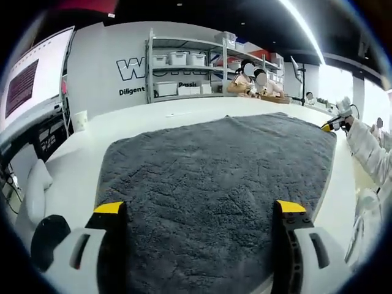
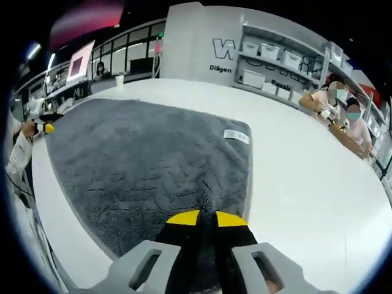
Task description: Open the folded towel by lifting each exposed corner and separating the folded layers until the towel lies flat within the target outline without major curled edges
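Note:
A grey fluffy towel lies spread on the white table. My left gripper stands open, its yellow-tipped jaws wide apart over the towel's near edge. In the left gripper view, my right gripper sits at the towel's far right corner, held by a hand in a white sleeve. In the right gripper view, my right gripper is shut on the near edge of the towel. A white label lies on the towel near its right side. The left gripper shows at the towel's far left corner.
Bare white table stretches to the right of the towel. Metal shelves with white bins stand against the back wall. Two people sit at another table. A screen and a paper cup stand at the left.

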